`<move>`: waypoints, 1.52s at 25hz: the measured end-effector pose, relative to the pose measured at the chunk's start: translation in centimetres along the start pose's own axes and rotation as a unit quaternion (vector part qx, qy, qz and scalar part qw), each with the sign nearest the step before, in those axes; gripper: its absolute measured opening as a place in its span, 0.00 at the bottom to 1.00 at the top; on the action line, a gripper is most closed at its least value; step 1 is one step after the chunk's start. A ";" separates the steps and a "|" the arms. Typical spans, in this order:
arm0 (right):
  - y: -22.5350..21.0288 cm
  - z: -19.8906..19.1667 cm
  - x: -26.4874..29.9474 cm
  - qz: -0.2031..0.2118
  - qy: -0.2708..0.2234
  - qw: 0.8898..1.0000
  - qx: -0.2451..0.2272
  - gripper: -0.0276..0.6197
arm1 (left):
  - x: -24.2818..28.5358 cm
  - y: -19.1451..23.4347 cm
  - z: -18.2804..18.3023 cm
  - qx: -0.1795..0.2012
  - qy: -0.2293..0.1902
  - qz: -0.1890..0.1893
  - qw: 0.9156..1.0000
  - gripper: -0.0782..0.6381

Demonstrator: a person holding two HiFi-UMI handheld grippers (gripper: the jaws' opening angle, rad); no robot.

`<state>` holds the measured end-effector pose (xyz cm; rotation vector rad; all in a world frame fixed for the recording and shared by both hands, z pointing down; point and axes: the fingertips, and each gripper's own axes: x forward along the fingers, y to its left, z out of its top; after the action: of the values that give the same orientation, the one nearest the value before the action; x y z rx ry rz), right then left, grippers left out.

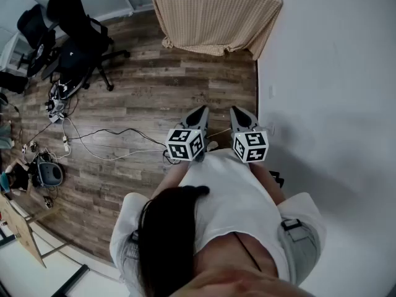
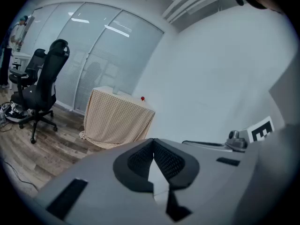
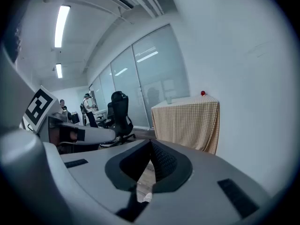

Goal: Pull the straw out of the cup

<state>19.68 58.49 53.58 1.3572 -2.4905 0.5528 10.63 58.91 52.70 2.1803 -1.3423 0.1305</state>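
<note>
The cloth-covered table (image 1: pixel 213 11) stands far ahead of me across the wooden floor. A small pale cup (image 3: pixel 168 99) sits on its top, also seen as the cup (image 2: pixel 116 91) in the left gripper view. No straw can be made out at this distance. A small red object (image 3: pixel 203 93) rests near the table's wall-side corner. My left gripper (image 1: pixel 199 111) and right gripper (image 1: pixel 239 111) are held side by side in front of my body, well short of the table. Both are shut with nothing between the jaws, as the left gripper (image 2: pixel 153 141) and right gripper (image 3: pixel 150 143) show close up.
A white wall (image 1: pixel 328 73) runs along the right. Black office chairs (image 1: pixel 77 33) stand at the left, with cables and power strips (image 1: pixel 62 135) strewn on the floor. Glass partitions (image 2: pixel 93 55) close off the back. People (image 3: pixel 88 109) stand in the distance.
</note>
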 end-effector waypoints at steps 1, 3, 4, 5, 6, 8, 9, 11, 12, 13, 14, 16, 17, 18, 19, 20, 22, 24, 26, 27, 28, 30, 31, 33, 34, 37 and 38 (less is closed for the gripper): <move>0.0 0.1 0.0 -0.001 0.002 1.000 -0.002 0.09 | 0.0 -0.1 0.1 0.000 0.002 -0.001 1.000 0.12; 0.0 0.1 0.1 -0.003 0.005 1.000 -0.002 0.09 | 0.1 -0.2 0.3 0.001 0.007 -0.004 1.000 0.12; -0.1 0.1 0.0 -0.002 0.005 1.000 0.001 0.09 | 0.2 -0.3 0.3 0.003 0.009 -0.006 1.000 0.12; -0.3 0.0 0.0 0.000 0.004 1.000 0.006 0.09 | 0.4 -0.4 0.3 0.004 0.010 -0.008 1.000 0.12; -0.4 0.0 0.0 0.003 0.001 1.000 0.015 0.09 | 0.5 -0.5 0.2 0.004 0.012 -0.009 1.000 0.12; -0.8 -0.1 0.0 0.009 -0.005 0.999 0.034 0.09 | 0.7 -0.5 -0.1 0.001 0.017 -0.010 1.000 0.12; -0.9 -0.1 0.1 0.012 -0.007 0.999 0.042 0.10 | 0.9 -0.4 -0.1 -0.001 0.019 -0.010 1.000 0.12; -1.2 0.1 0.3 0.015 -0.011 0.998 0.057 0.10 | 1.2 -0.2 0.1 -0.003 0.023 -0.012 1.000 0.12; -1.2 0.2 0.5 0.019 -0.012 0.998 0.064 0.10 | 1.3 0.0 0.1 -0.004 0.024 -0.013 1.000 0.12; -1.2 0.1 0.8 0.023 -0.011 0.997 0.069 0.10 | 1.5 0.2 0.2 -0.005 0.025 -0.013 1.000 0.12; -1.1 -0.1 1.2 0.028 -0.007 0.997 0.074 0.10 | 1.7 0.5 0.2 -0.006 0.026 -0.013 1.000 0.12; -1.0 -0.4 2.3 0.038 0.005 0.996 0.075 0.10 | 2.3 1.2 0.5 -0.007 0.024 -0.011 1.000 0.12; -1.0 -0.3 3.0 0.043 0.009 0.996 0.072 0.10 | 2.8 1.6 0.8 -0.005 0.024 -0.011 1.000 0.12; -0.9 -0.1 3.7 0.048 0.011 0.997 0.066 0.10 | 3.4 2.1 1.1 -0.002 0.024 -0.010 1.000 0.12; -1.0 0.2 4.4 0.050 0.011 0.997 0.058 0.10 | 4.1 2.5 1.4 0.001 0.024 -0.009 1.000 0.12; -1.3 0.4 5.1 0.049 0.012 0.997 0.051 0.10 | 4.8 2.8 1.7 0.004 0.026 -0.010 1.000 0.12; -2.2 0.7 6.3 0.035 0.016 0.998 0.046 0.10 | 6.3 3.2 2.3 0.011 0.032 -0.015 0.999 0.12; -3.4 1.2 7.7 0.017 0.021 0.998 0.052 0.10 | 7.6 4.0 3.5 0.013 0.031 -0.020 0.999 0.12; -4.2 2.0 9.5 0.007 0.025 0.998 0.058 0.10 | 8.7 5.4 5.5 0.006 0.022 -0.022 1.000 0.12; -4.5 2.4 10.4 0.006 0.027 0.998 0.062 0.10 | 9.3 6.2 6.4 0.001 0.018 -0.021 1.000 0.12; -4.9 2.7 11.3 0.006 0.028 0.997 0.066 0.10 | 9.9 6.9 7.1 -0.003 0.016 -0.021 1.000 0.12; -5.6 3.6 12.9 0.004 0.029 0.997 0.075 0.10 | 11.3 8.0 8.3 -0.005 0.018 -0.023 1.000 0.12; -5.9 4.3 13.8 0.002 0.029 0.996 0.079 0.10 | 12.1 8.4 9.1 0.000 0.020 -0.026 0.999 0.12; -6.6 5.4 15.6 0.000 0.028 0.996 0.086 0.10 | 13.6 9.2 10.6 0.011 0.022 -0.031 0.999 0.12; -6.7 5.9 16.5 0.000 0.029 0.996 0.088 0.10 | 14.3 9.7 11.2 0.015 0.023 -0.033 0.999 0.12; -6.4 7.1 19.1 0.009 0.029 0.995 0.095 0.10 | 15.5 11.4 12.6 0.019 0.037 -0.038 0.998 0.12; -6.1 7.6 20.0 0.014 0.028 0.995 0.095 0.10 | 15.9 12.0 13.1 0.019 0.040 -0.041 0.998 0.12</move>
<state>13.85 37.18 55.88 1.3531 -2.4665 0.8424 5.54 35.66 52.62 2.2323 -1.2146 0.2109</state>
